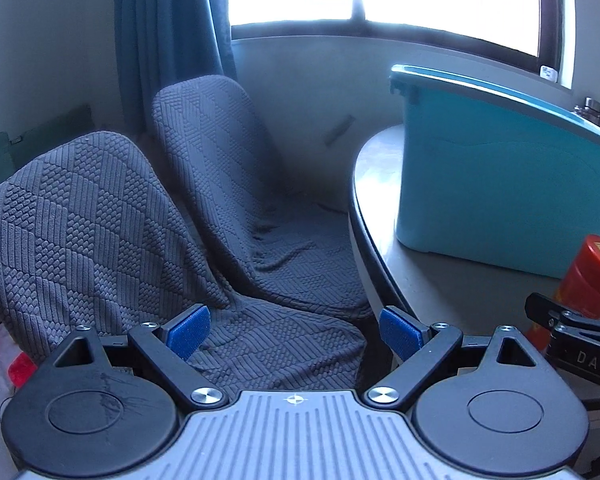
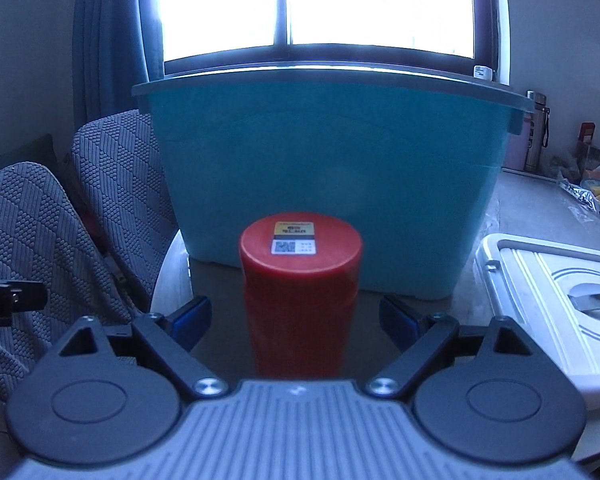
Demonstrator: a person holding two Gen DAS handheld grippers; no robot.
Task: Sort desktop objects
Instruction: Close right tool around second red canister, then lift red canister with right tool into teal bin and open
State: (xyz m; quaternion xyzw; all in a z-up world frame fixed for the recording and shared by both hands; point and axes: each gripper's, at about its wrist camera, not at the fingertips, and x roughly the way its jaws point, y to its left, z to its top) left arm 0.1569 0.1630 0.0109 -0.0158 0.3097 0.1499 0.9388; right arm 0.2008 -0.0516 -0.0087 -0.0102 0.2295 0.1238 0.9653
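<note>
Over on the left, two chairs (image 1: 188,208) draped in grey quilted covers stand by the dark curtain (image 1: 168,32). The left gripper (image 1: 296,334) hangs off the table's rounded edge (image 1: 380,216), its blue-padded jaws spread wide with nothing between them, only chair fabric beyond. Further along, a red canister (image 2: 300,292) with a sticker on its lid stands upright on the table, just in front of the big teal bin (image 2: 328,176). The right gripper (image 2: 296,320) sits around it, jaws apart on either side and not touching. To the right lies a white lid (image 2: 556,304), with a steel flask (image 2: 536,128) and some wrapped food near the wall.
</note>
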